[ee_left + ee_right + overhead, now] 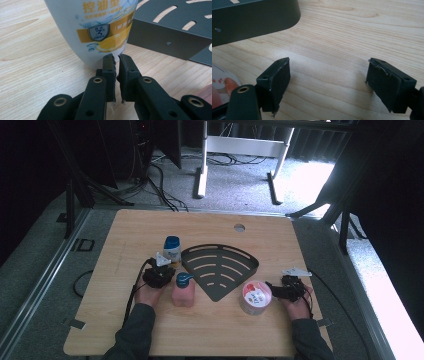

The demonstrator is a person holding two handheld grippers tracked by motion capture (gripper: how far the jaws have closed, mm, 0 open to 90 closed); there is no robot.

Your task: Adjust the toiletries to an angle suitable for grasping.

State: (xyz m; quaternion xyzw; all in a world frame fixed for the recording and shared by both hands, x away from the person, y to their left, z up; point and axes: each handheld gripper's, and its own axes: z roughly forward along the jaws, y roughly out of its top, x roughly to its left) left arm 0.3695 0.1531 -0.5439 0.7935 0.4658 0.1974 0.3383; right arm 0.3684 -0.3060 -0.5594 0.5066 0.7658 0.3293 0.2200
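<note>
We find the left gripper (116,58) with its jaws drawn nearly together, a thin slit between the pads and nothing caught in it. Just beyond the jaw tips stands a white bottle (96,27) with a yellow-and-blue label and Chinese lettering; whether the tips touch its lower wall we cannot tell. In the high view that bottle (172,250) carries a blue cap and stands just ahead of the left gripper (161,268). To the right of these jaws lies the dark slotted corner tray (165,35), its side wall resting on the wooden table (32,57).

We find the right gripper (328,80) with its jaws spread wide, only bare table (352,32) between the pads. Beyond the left jaw we see the tray's rounded corner (254,20); at that jaw's outer side, low in the view, the edge of a round tub lid (222,80) with red print.

From above, the right gripper (272,289) sits just beside the round tub (255,297). A pink pump bottle (183,290) stands just to the right of the left gripper, near the tray (220,265)
</note>
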